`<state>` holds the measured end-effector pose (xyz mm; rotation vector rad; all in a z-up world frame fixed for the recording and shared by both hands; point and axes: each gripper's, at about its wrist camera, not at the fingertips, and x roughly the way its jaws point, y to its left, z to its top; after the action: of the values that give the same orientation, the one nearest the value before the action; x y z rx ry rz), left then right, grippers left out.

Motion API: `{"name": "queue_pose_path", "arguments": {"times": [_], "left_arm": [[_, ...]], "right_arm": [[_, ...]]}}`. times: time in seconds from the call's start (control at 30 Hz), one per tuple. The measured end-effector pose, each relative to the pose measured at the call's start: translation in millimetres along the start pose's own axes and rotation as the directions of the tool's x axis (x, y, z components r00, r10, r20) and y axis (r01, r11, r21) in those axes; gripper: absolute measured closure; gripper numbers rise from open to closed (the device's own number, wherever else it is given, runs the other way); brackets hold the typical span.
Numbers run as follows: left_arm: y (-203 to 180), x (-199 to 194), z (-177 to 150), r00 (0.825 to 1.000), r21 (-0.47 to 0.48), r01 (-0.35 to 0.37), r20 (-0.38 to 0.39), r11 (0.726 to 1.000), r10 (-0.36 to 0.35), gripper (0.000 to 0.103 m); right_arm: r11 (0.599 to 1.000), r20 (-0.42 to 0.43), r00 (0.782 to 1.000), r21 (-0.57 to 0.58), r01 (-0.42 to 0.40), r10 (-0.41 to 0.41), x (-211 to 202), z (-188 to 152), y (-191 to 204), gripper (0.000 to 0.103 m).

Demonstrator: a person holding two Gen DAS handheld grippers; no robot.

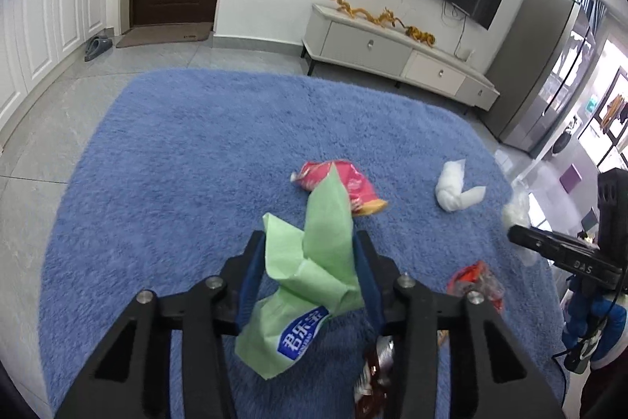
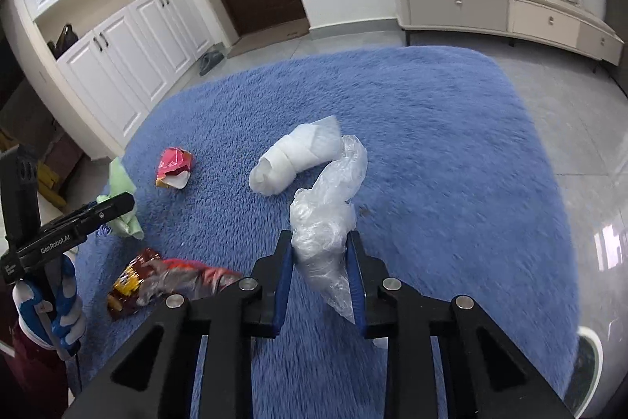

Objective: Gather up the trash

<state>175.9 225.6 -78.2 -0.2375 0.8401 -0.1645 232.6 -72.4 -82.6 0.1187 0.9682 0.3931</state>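
Between the left gripper's (image 1: pixel 310 254) blue pads, a green wrapper (image 1: pixel 314 262) is clamped; the right gripper (image 2: pixel 320 254) pinches a clear plastic bag (image 2: pixel 325 218). Ahead of both, on the blue rug (image 1: pixel 176 163), lie a white wad (image 2: pixel 294 160) and red packet (image 1: pixel 341 183), presumably awaiting collection.

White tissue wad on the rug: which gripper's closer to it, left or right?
Right. The right gripper, shut on the clear plastic bag, sits just short of the white tissue wad. The left gripper, shut on the green wrapper, is farther off to its side.
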Motion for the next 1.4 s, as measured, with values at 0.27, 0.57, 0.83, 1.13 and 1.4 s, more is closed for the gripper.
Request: {"name": "queue_pose_path", "arguments": {"times": [0.27, 0.57, 0.83, 1.13, 1.4], "left_arm": [[2.7, -50.0, -15.4, 0.998, -0.025, 0.005, 0.060, 1.000, -0.004, 0.067], [-31.5, -106.8, -23.8, 0.987, 0.022, 0.070, 0.142, 0.997, -0.072, 0.067], [-103.0, -131.3, -23.3, 0.974, 0.144, 0.126, 0.170, 0.981, -0.150, 0.067], [-236.9, -105.0, -18.1, 0.954, 0.297, 0.268, 0.054, 0.916, -0.296, 0.067], [-367.6, -39.5, -40.9, 0.917, 0.377, 0.398, -0.140, 0.836, -0.374, 0.067]], "right_arm": [[0.996, 0.106, 0.994, 0.086, -0.015, 0.006, -76.3, -29.9, -16.8, 0.077], [0.988, 0.202, 0.979, 0.154, -0.017, -0.014, -149.9, -68.9, -33.6, 0.077], [0.976, 0.260, 0.960, 0.213, 0.051, -0.107, -207.2, -107.8, -70.8, 0.076], [0.934, 0.313, 0.920, 0.335, 0.126, -0.236, -258.7, -142.6, -136.9, 0.075], [0.858, 0.262, 0.920, 0.496, 0.131, -0.292, -253.2, -179.5, -215.5, 0.074]]}}
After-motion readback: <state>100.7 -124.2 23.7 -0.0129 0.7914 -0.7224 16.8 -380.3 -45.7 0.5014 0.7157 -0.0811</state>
